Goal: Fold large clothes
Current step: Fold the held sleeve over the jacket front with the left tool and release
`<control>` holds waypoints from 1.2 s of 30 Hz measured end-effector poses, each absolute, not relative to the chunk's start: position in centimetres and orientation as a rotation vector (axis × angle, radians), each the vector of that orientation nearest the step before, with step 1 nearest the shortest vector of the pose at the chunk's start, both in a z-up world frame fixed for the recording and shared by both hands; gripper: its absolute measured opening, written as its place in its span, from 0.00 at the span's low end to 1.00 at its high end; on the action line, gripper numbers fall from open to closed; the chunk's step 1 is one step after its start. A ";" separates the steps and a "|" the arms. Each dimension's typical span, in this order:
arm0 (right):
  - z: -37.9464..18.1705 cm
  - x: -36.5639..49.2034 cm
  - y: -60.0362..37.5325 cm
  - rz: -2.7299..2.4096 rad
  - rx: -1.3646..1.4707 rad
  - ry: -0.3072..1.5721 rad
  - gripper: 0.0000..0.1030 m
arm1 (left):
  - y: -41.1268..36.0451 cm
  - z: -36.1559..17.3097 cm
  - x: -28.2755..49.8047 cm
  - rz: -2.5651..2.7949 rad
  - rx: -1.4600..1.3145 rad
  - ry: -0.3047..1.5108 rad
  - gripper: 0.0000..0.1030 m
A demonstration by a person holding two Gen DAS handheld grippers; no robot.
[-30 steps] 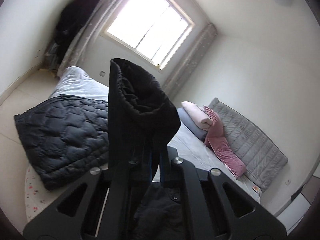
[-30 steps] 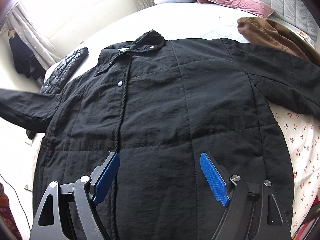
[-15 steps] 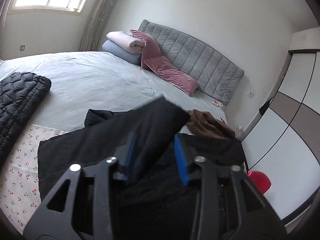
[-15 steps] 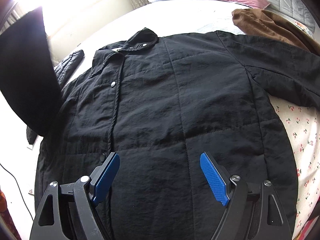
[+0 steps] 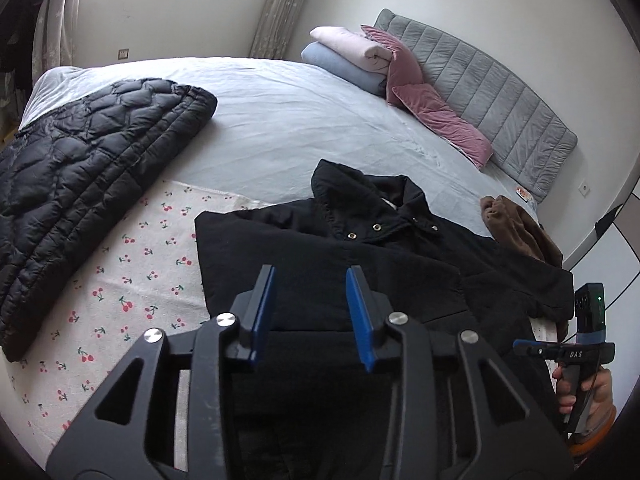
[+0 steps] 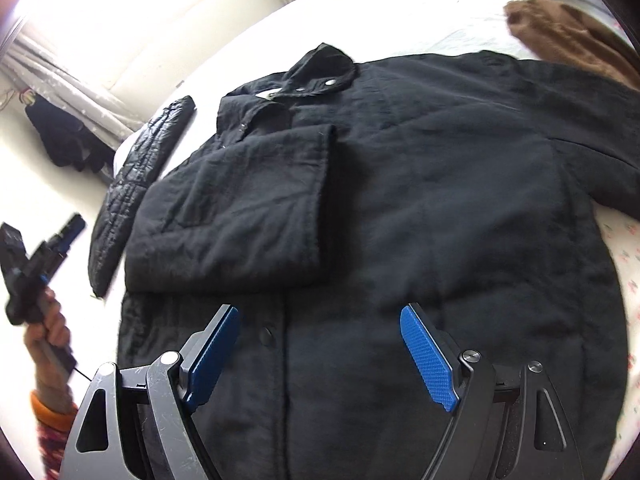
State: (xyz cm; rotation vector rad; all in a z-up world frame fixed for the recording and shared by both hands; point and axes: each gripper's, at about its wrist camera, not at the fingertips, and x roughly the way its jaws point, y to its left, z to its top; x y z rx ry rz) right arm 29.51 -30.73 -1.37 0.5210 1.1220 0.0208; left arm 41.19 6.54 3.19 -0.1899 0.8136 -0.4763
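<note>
A large black coat lies face up on the bed, collar towards the pillows. Its left sleeve lies folded across the chest; the other sleeve stretches out to the right. In the left wrist view the coat lies just ahead. My left gripper is open and empty above the folded sleeve; it also shows in the right wrist view at the far left. My right gripper is wide open and empty above the coat's lower front. Its handle shows at the right edge.
A folded black quilted jacket lies on the left of the bed. A brown garment lies beyond the coat on the right. Pink pillows and folded blankets sit by the grey headboard. A cherry-print sheet lies under the coat.
My left gripper carried the coat's left sleeve over the chest, let it go there and opened. The sleeve now lies folded on the coat. My right gripper stayed open and shifted slightly.
</note>
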 end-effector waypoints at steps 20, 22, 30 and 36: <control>-3.9 37.3 -26.0 -0.022 0.239 0.934 0.58 | 2.2 -4.1 40.7 -0.325 0.032 0.823 0.54; -3.3 36.1 -25.3 -0.009 0.206 0.897 0.62 | 1.8 -3.4 39.5 -0.365 0.022 0.789 0.62; -6.8 34.8 -25.8 -0.054 0.175 0.974 0.67 | 0.6 -5.4 38.1 -0.348 0.074 0.836 0.65; -2.1 30.8 -30.4 -0.088 0.254 0.925 0.72 | 0.8 -1.0 35.6 -0.280 0.076 0.881 0.82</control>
